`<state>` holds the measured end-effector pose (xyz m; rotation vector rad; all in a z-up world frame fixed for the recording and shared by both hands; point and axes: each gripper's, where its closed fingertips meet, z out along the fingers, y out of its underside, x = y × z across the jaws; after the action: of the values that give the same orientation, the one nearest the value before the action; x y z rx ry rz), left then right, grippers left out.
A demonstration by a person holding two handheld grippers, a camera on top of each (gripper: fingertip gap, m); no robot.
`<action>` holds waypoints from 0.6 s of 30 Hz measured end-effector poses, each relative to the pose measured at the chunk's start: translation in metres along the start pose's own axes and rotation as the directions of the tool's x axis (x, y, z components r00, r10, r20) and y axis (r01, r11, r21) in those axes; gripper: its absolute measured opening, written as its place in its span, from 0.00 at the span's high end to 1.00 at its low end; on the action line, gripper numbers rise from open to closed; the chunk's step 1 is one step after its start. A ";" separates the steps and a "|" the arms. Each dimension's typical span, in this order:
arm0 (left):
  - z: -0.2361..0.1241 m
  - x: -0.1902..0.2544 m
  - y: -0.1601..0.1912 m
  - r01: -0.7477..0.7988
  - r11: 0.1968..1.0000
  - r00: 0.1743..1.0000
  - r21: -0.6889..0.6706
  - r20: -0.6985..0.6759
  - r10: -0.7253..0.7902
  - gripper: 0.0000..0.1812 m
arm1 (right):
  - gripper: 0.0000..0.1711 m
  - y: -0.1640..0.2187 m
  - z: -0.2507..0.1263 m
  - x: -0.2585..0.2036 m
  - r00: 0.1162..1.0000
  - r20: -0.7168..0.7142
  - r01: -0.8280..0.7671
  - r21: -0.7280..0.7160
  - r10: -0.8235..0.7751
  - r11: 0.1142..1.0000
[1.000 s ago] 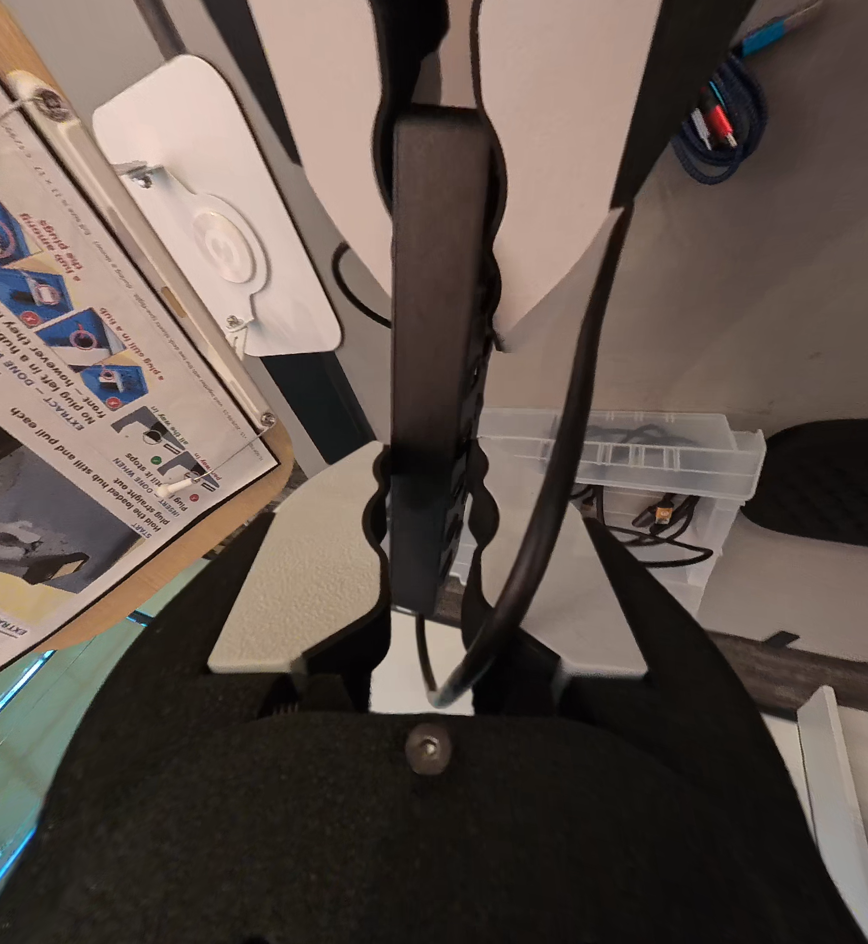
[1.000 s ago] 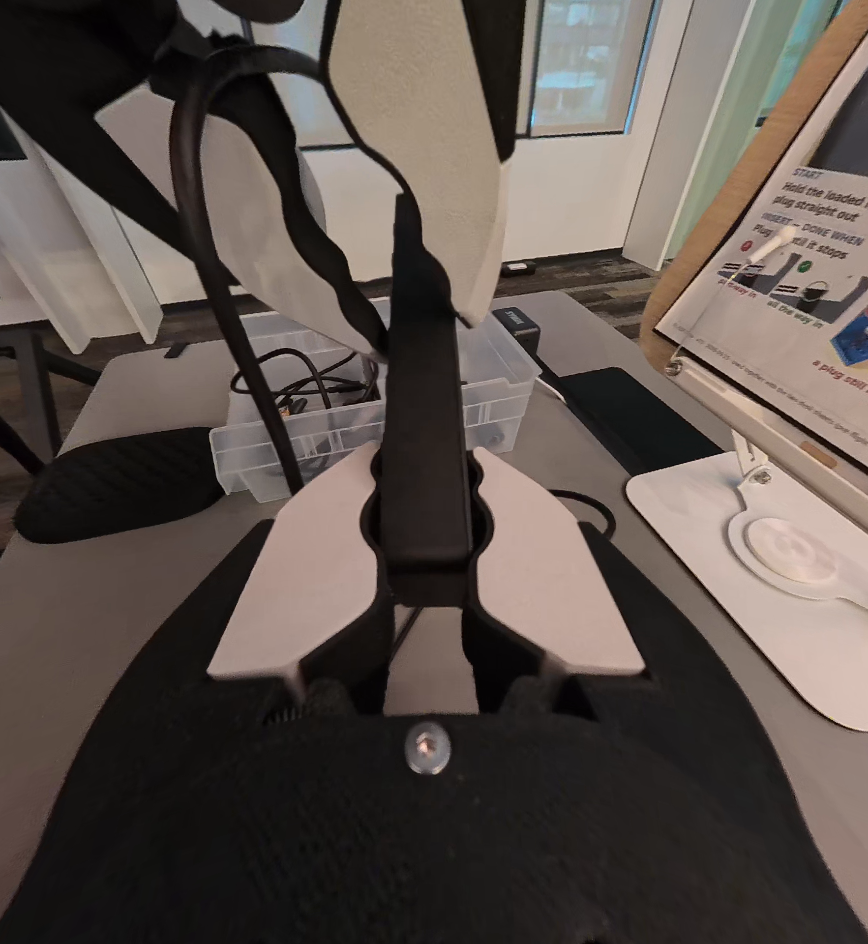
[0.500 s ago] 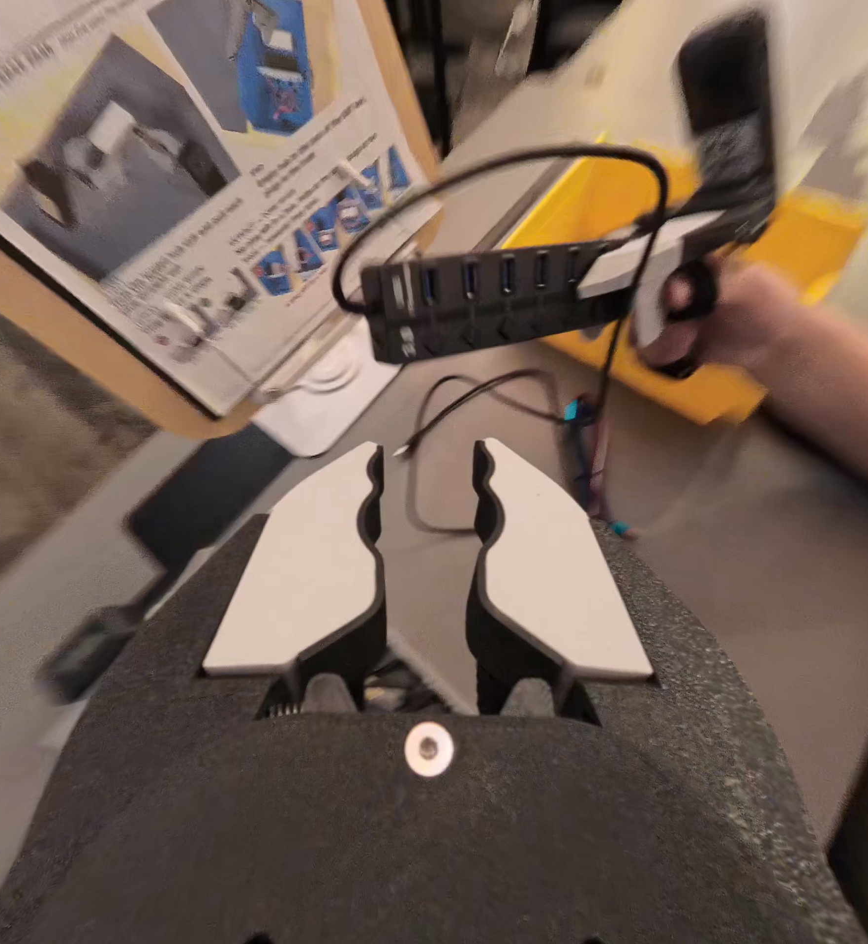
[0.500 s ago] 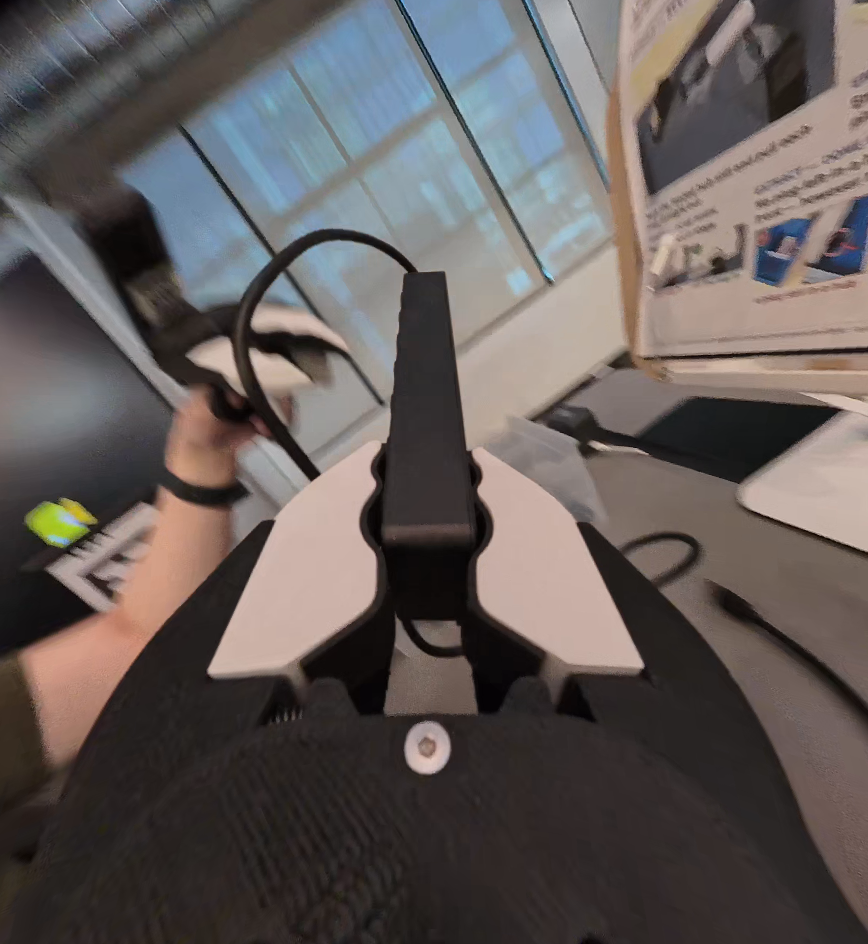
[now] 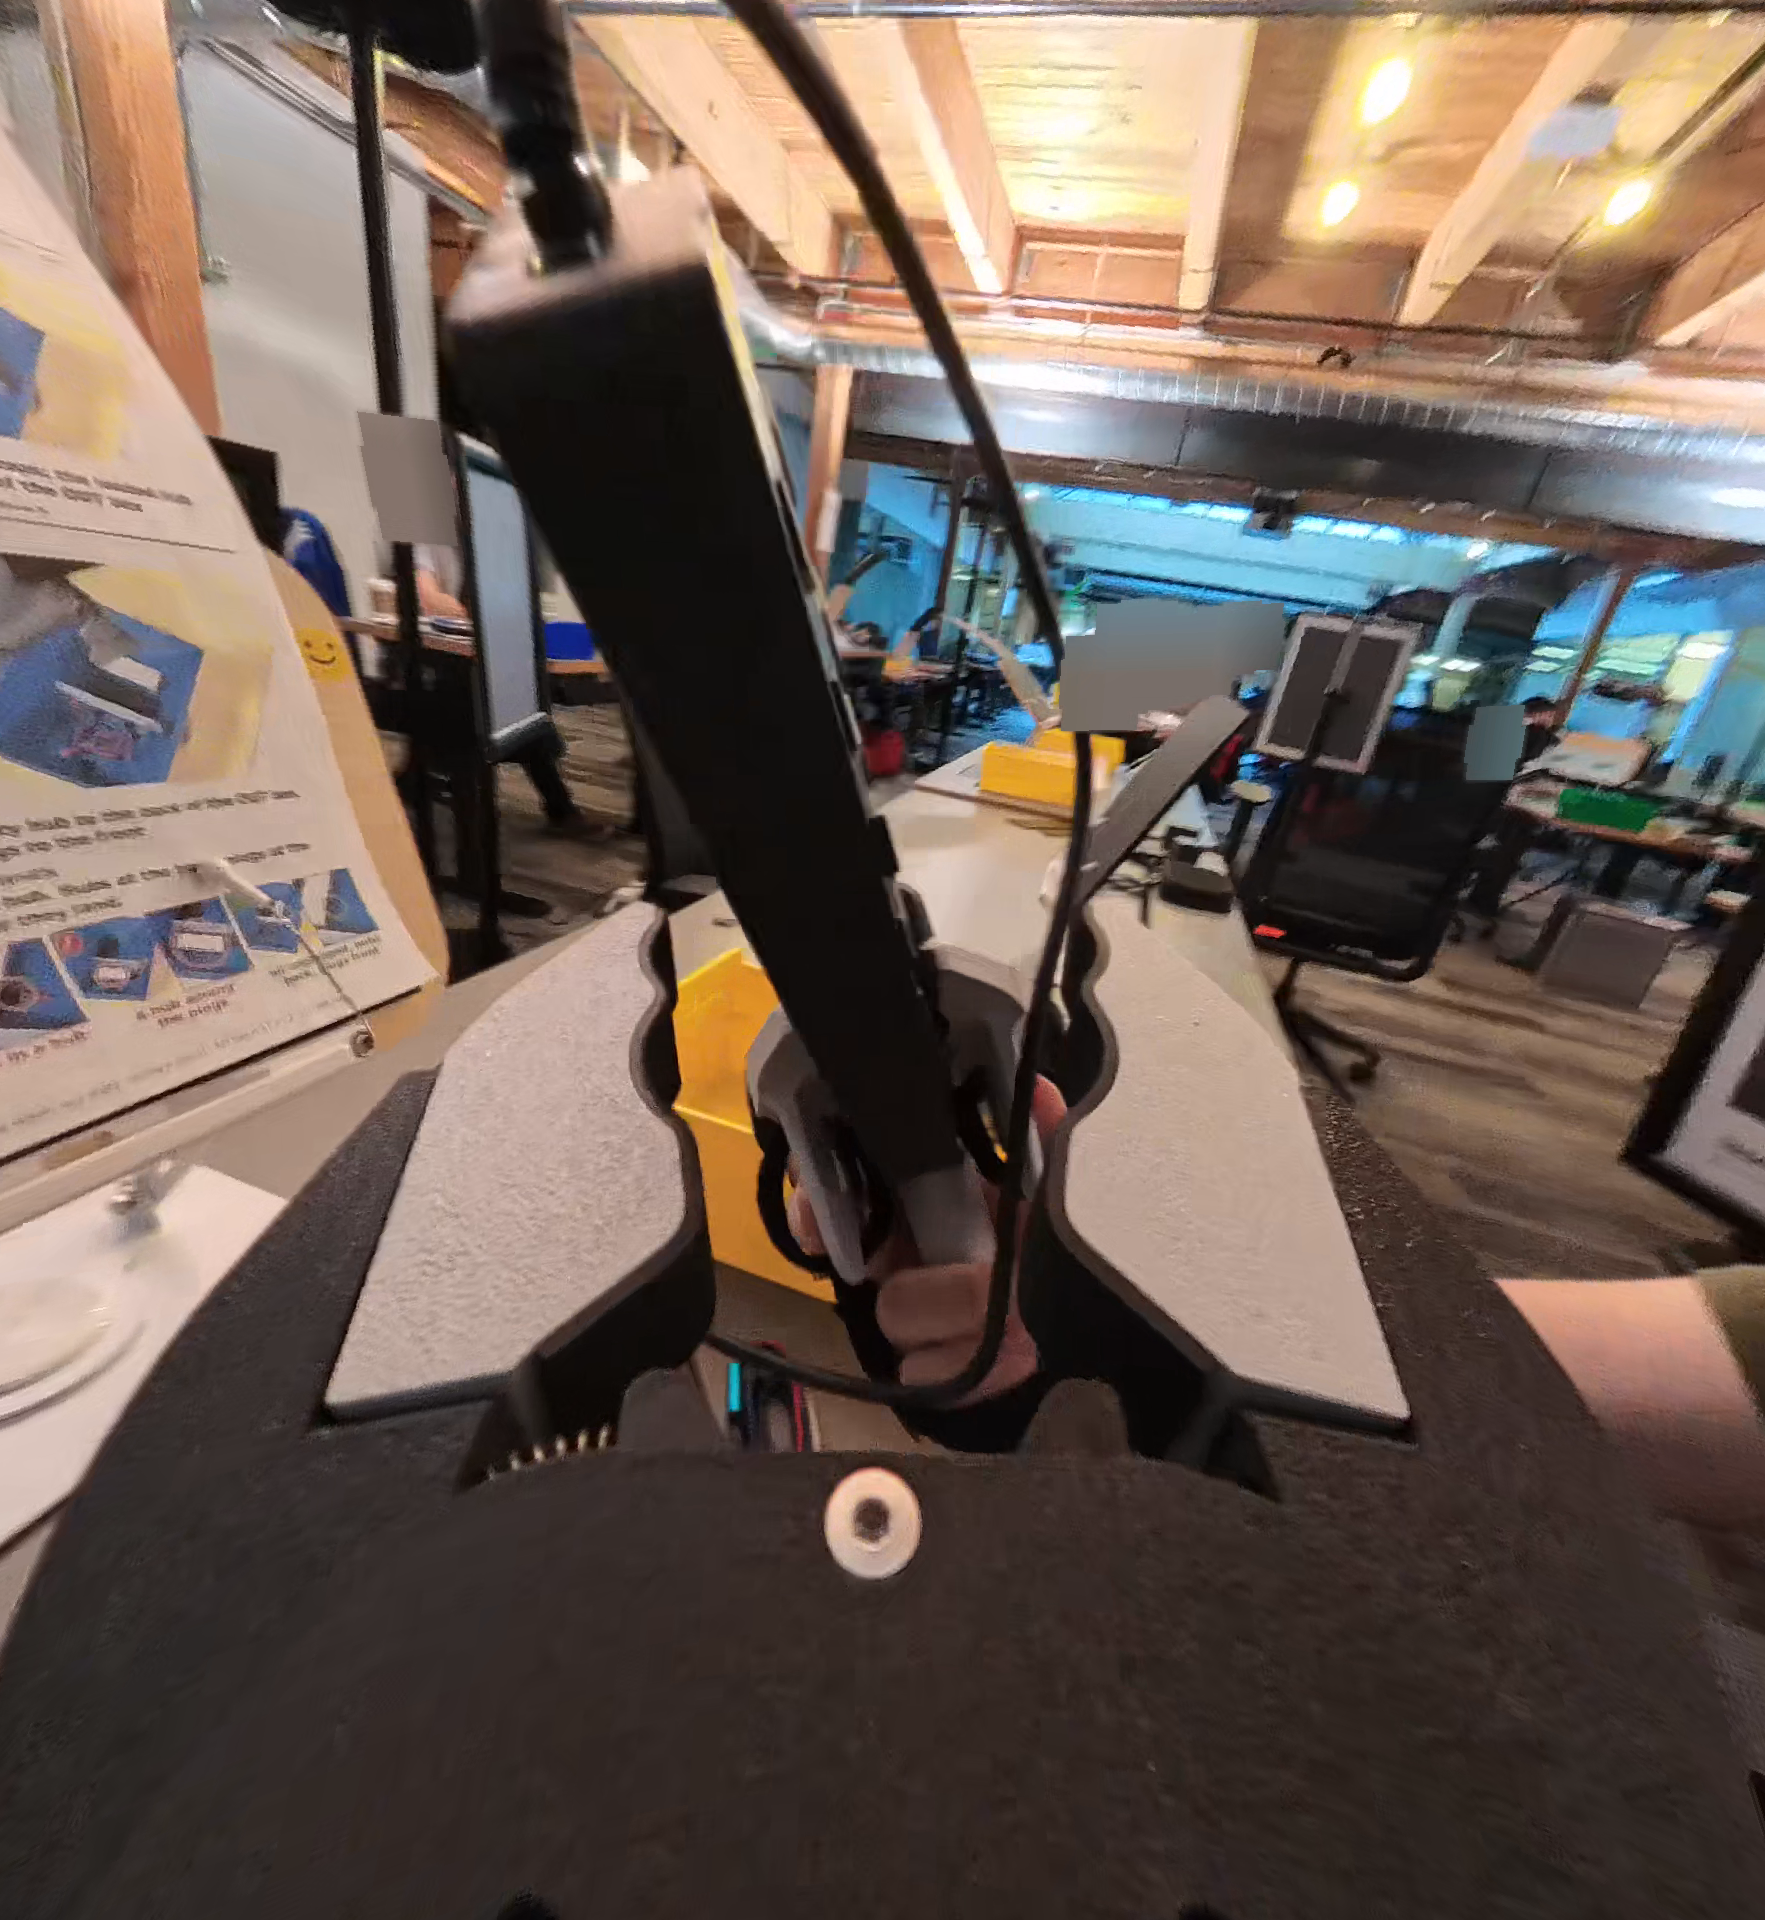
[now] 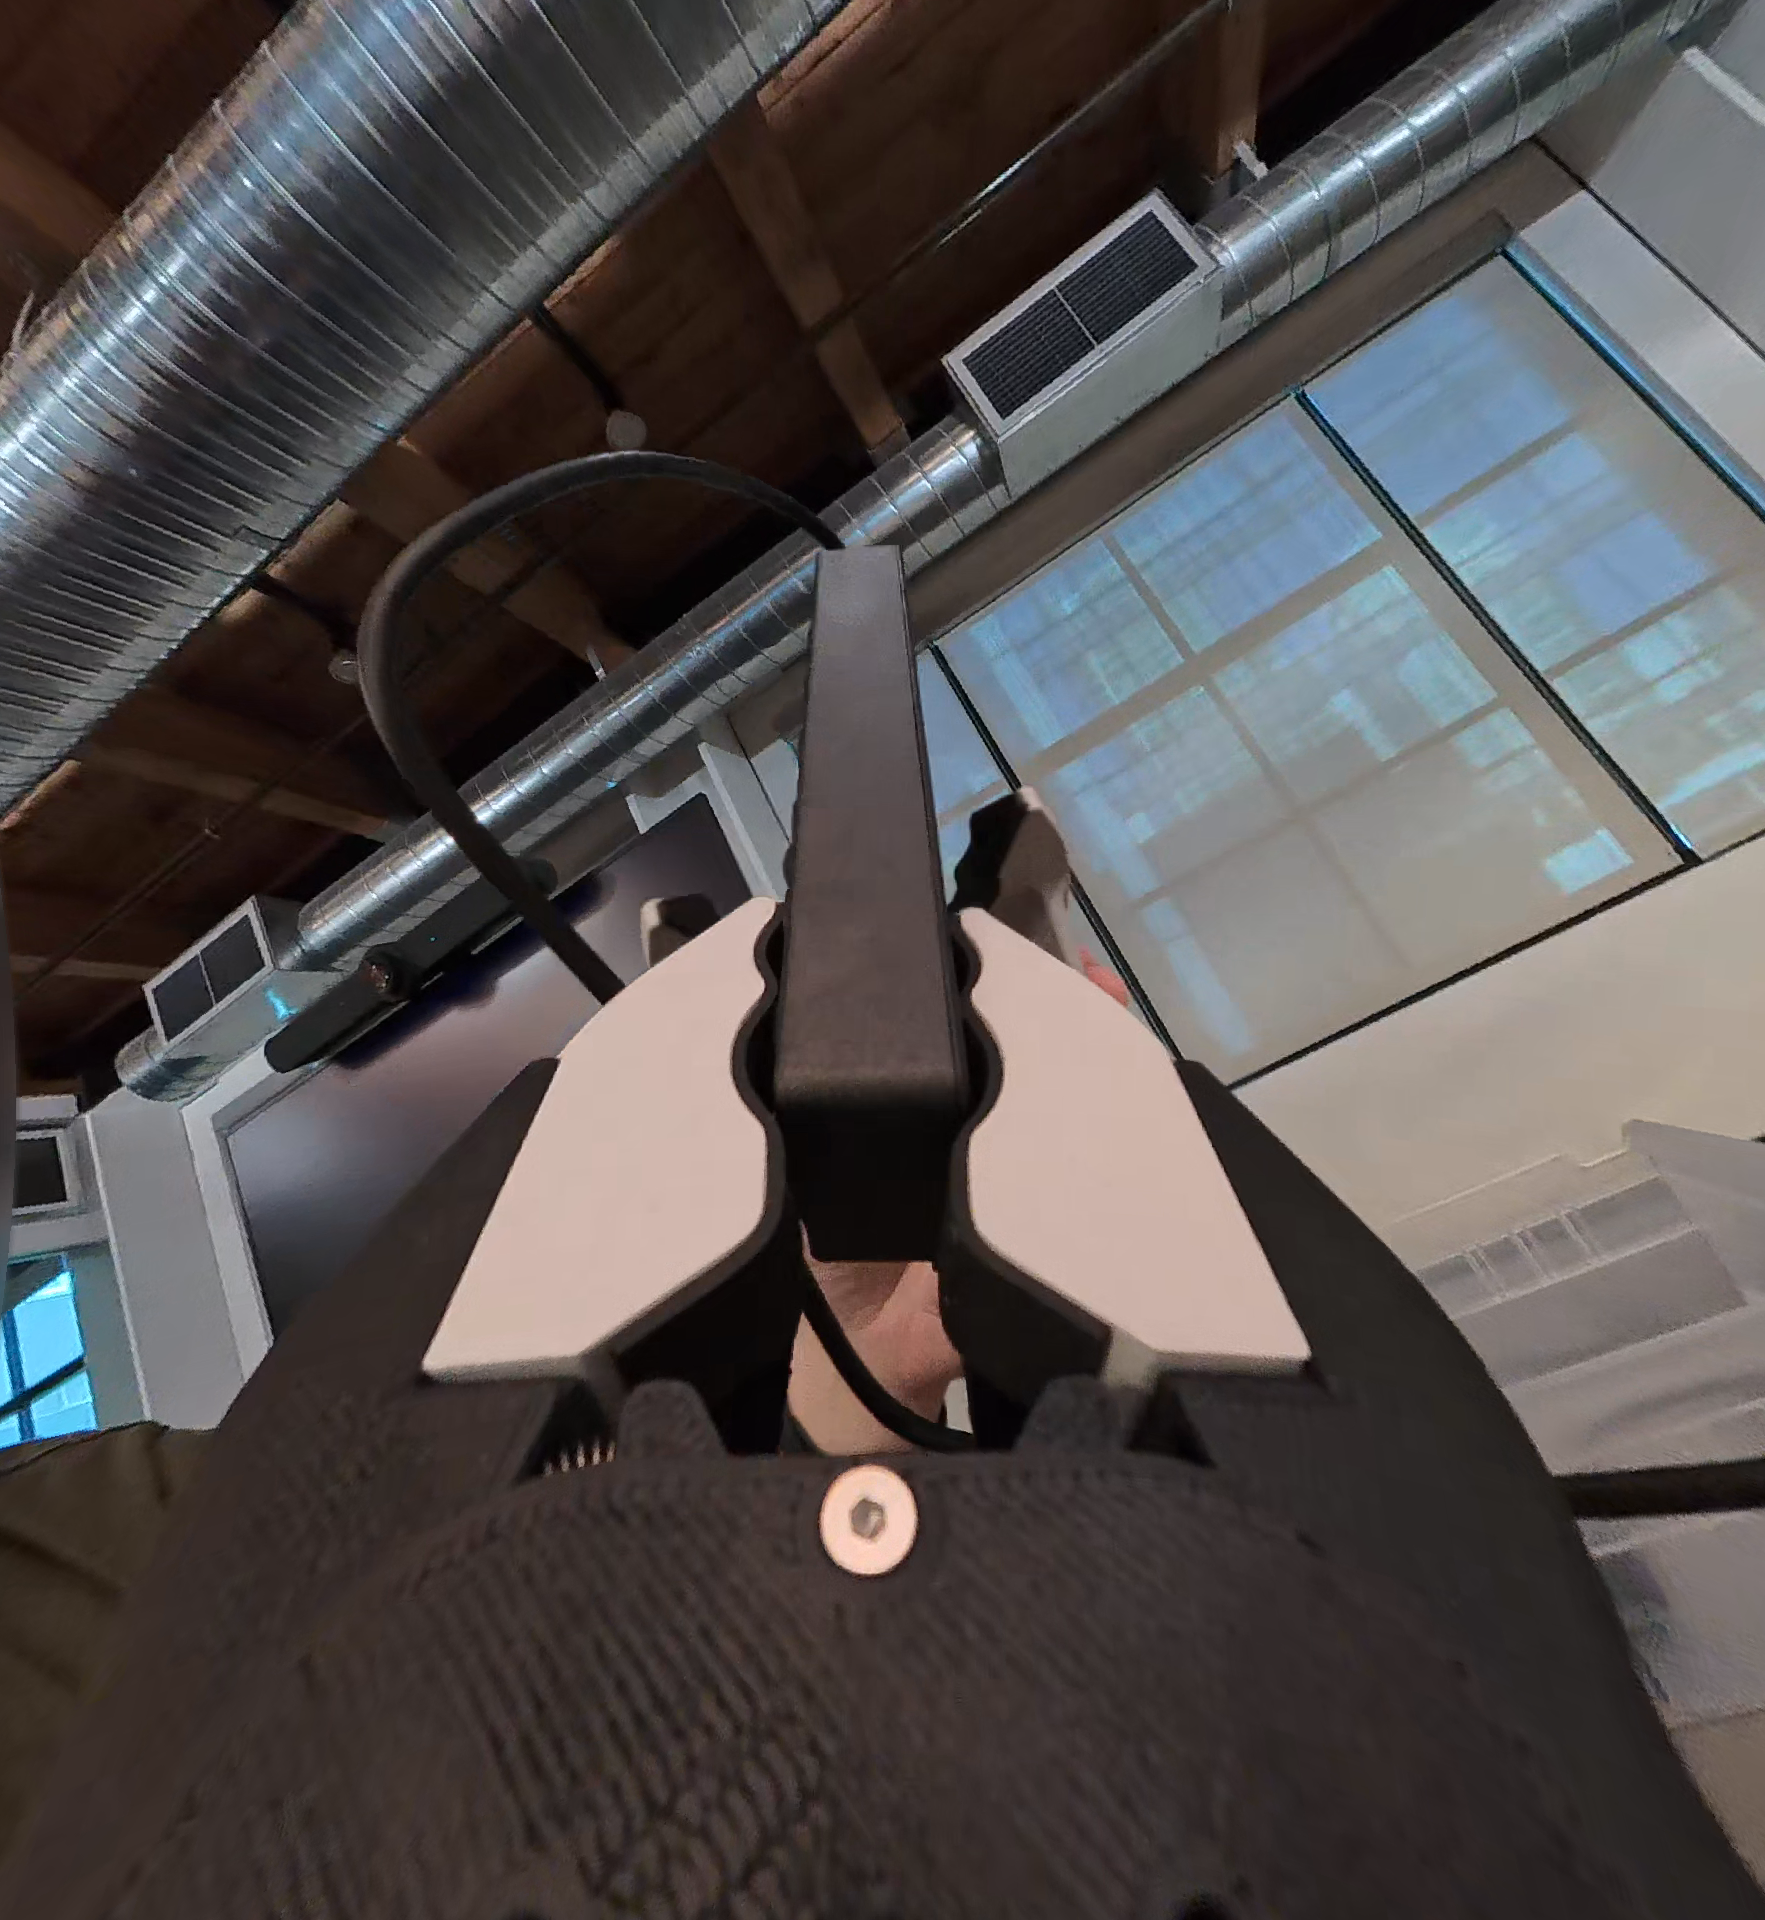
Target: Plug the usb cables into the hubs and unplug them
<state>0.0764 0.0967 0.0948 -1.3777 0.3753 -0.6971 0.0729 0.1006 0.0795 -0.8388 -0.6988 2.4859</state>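
You see: hub [image 5: 712, 665] black | its cable [image 5: 971, 436] black | bin [image 5: 727, 1101] yellow | your gripper fingers [image 6: 639, 1132] pale grey, black-edged | ceiling duct [image 6: 234, 312] ribbed silver | instruction sheet [image 5: 78, 727] white with blue-and-yellow photos

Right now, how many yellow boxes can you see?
2. One yellow box sits close, seen between the open left gripper's fingers behind the black hub. Another yellow box is farther back on a table. More could be hidden.

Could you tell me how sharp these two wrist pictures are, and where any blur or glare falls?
Left wrist view: long black USB hub and instruction poster are motion-smeared, ceiling lamps glare. Right wrist view: hub sharp, silver duct slightly streaked, bright window.
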 end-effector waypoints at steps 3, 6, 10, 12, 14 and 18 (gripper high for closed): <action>0.009 -0.003 0.002 -0.074 0.997 0.995 -0.003 0.060 0.074 0.83 | 0.84 0.007 0.002 -0.005 0.998 0.046 0.046 0.008 -0.046 0.999; 0.013 0.000 -0.002 -0.051 0.999 0.999 0.000 0.009 0.051 0.85 | 0.83 0.005 0.002 -0.005 0.993 0.024 0.113 -0.014 -0.113 0.993; 0.002 -0.020 -0.005 -0.092 0.992 0.990 -0.083 0.102 0.100 0.86 | 0.69 -0.027 -0.006 0.002 0.879 -0.167 0.415 -0.195 -0.447 0.889; -0.008 -0.041 0.009 -0.140 0.956 0.958 -0.257 0.208 0.197 0.86 | 0.70 -0.057 -0.020 0.003 0.719 -0.271 0.567 -0.303 -0.640 0.766; -0.020 -0.060 0.032 -0.123 0.886 0.921 -0.447 0.282 0.270 0.86 | 0.72 -0.078 -0.030 -0.002 0.557 -0.320 0.639 -0.424 -0.766 0.642; -0.029 -0.079 0.067 0.016 0.832 0.910 -0.555 0.352 0.218 0.86 | 0.71 -0.104 -0.048 -0.013 0.260 -0.365 0.584 -0.679 -0.894 0.446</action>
<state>0.0143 0.1285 0.0121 -1.9881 0.3259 -0.1908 0.1369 0.1911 0.1121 -1.1148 -1.0274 0.9599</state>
